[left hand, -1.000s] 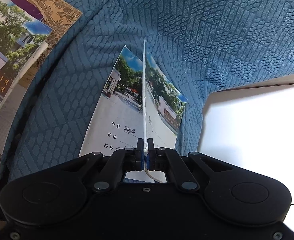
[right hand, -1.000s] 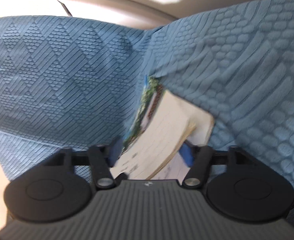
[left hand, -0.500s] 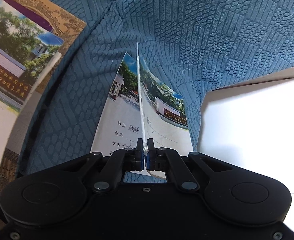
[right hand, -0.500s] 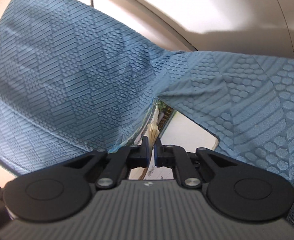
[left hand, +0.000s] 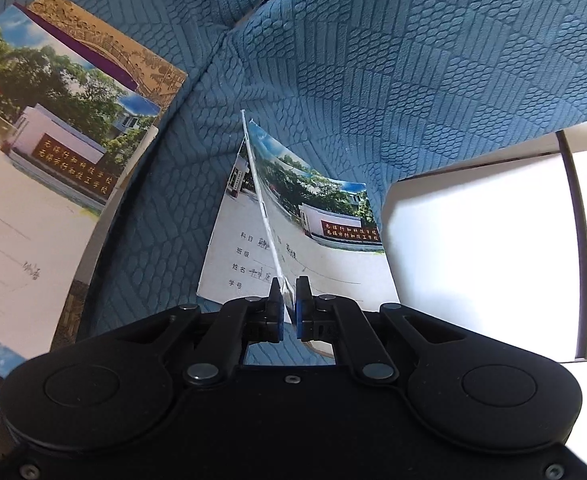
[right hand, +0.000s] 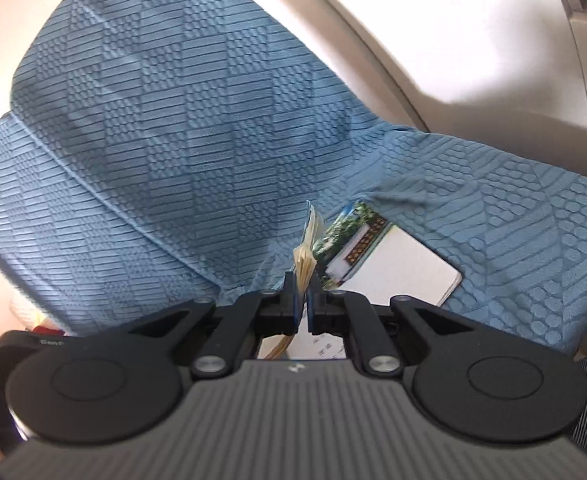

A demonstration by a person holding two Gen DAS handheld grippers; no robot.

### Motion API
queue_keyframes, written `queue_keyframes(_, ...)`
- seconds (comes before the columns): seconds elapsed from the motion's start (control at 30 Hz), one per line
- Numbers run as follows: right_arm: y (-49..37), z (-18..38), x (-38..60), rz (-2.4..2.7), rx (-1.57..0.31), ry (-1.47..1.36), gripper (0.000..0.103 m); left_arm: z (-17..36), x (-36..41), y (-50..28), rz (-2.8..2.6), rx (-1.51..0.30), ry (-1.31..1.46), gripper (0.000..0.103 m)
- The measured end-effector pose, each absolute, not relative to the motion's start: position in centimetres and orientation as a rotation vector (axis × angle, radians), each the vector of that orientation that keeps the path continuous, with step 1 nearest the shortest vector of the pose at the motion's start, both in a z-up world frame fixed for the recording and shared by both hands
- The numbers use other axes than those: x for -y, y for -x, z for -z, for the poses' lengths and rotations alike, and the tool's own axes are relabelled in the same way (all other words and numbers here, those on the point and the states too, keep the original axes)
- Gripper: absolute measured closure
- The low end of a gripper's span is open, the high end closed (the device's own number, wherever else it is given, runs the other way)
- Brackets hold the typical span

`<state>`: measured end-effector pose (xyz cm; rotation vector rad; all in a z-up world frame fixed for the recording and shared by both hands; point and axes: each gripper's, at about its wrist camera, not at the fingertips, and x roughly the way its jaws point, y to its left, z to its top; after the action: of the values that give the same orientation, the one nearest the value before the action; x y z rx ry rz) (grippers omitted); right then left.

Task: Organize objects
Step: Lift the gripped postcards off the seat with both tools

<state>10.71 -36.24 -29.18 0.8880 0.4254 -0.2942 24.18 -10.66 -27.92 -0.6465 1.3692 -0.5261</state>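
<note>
Paper booklet (left hand: 293,216) edge-on within left hand-held gripper (left hand: 289,296)

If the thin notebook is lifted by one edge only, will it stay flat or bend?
The notebook would probably bend: its cover already curves while the left gripper pinches one edge. It looks thin, so likely light. The pages may fan open, as those in the right gripper do.

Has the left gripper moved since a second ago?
Yes. The left gripper, shut on a notebook cover, has pulled back: the stacked notebooks at left now show far more against the blue sofa cover.
</note>
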Motion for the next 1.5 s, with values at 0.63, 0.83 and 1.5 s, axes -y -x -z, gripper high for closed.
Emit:
queue_keyframes(0.63, -8.9, 20.7, 32.9, 0.240, -0.359, -0.860, 0.097, 18.2, 6.2, -21.9, 0.604, -1.280, 0.655, 0.097)
queue_keyframes(0.83, -8.9, 18.7, 31.3, 0.215, -0.345, -0.850, 0.097, 16.2, 4.2, -22.0, 0.619, -1.249, 0.655, 0.096)
queue_keyframes(1.5, -12.1, 18.7, 24.3, 0.126, -0.423, -0.798, 0.096, 18.3, -4.8, -24.3, 0.618, -1.219, 0.655, 0.094)
